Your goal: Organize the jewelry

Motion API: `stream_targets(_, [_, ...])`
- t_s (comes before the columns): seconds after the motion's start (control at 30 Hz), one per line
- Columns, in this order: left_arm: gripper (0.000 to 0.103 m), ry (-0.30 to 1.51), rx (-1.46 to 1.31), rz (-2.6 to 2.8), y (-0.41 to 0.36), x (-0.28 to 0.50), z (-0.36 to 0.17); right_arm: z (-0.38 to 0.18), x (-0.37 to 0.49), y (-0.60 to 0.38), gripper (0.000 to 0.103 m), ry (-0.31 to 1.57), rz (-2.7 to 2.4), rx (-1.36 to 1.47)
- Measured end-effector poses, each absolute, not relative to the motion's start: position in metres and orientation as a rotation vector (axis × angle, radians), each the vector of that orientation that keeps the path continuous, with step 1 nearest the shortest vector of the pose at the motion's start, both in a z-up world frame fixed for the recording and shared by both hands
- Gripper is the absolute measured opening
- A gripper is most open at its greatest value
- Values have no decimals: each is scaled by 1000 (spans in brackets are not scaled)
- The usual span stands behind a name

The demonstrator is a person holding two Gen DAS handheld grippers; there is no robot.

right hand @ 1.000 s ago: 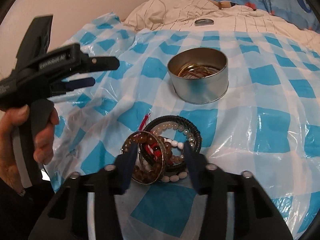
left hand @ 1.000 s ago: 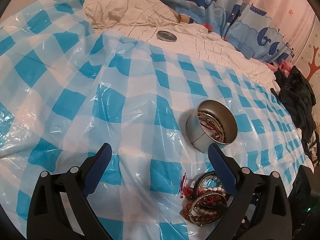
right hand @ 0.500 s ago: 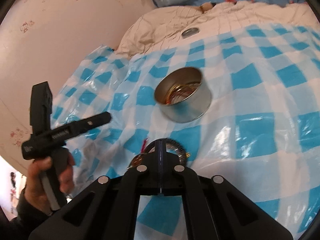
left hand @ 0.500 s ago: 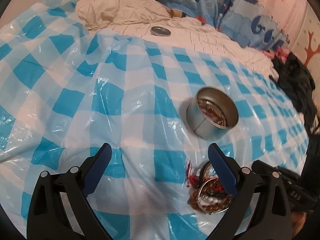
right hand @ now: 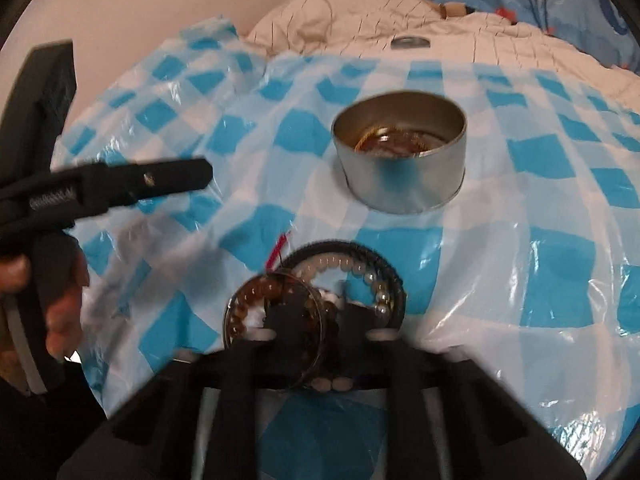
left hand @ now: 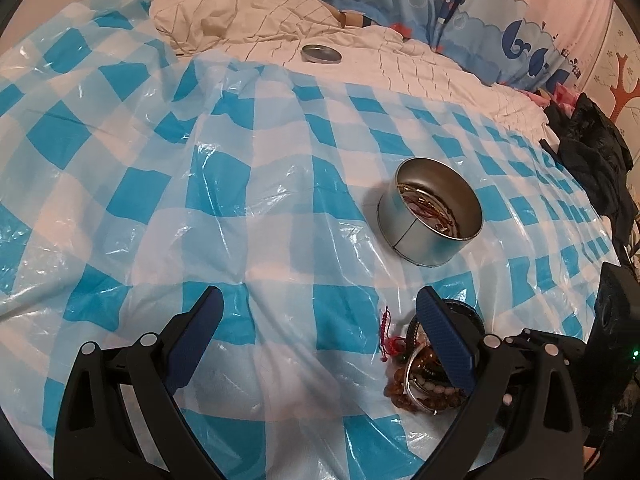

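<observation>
Two grippers were over a bed covered by a blue-and-white checked plastic sheet (left hand: 168, 184). The left gripper (left hand: 316, 328) hung with its jaws spread wide and nothing between them, its right finger (left hand: 444, 340) partly masking the pile of bracelets (right hand: 320, 280) on the sheet. The right gripper (right hand: 334, 316) sat low on that pile with its jaws drawn nearly together; the view was blurred, so whether they pinched a silver bangle (right hand: 276, 332) or the beads could not be told. A round metal tin (left hand: 430, 222) stood open just beyond the pile and held several bangles already (gold-toned, lying flat). Its lid (left hand: 321, 54) lay well apart on the cream quilt (left hand: 400, 64) past the sheet's far edge. A dark garment (left hand: 592, 152) crowded the right margin. The sheet to the left of the tin lay bare and wrinkled.
</observation>
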State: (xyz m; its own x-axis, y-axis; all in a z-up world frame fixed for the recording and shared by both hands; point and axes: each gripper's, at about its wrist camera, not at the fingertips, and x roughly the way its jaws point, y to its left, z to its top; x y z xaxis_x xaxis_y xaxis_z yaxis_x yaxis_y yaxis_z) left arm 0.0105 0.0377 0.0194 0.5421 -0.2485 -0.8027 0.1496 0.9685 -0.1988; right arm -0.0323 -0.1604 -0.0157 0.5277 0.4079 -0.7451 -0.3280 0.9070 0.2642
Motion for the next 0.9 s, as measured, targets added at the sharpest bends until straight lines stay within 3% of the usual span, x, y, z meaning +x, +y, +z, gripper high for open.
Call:
stream_targets(0.2, [93,962,-104,-279,33,8,20,-1,-30,-207,7,863,466,381])
stream_targets(0.43, [93,975,95,-504,-20,-18,-1,3,-26,-267,7,794,436,694])
stream_targets(0.63, [92,962,208,-603,-49,-39,-18,2,-24,-269,7,803,450,729])
stream_targets(0.83, [59,1027,116,-644,-40,-36,-28,1,-27,-270,7,803,455,728])
stream_targets(0.9, [44,1051,81,-662,-37,-34,-28,1,-27,-269,7,805,456,728])
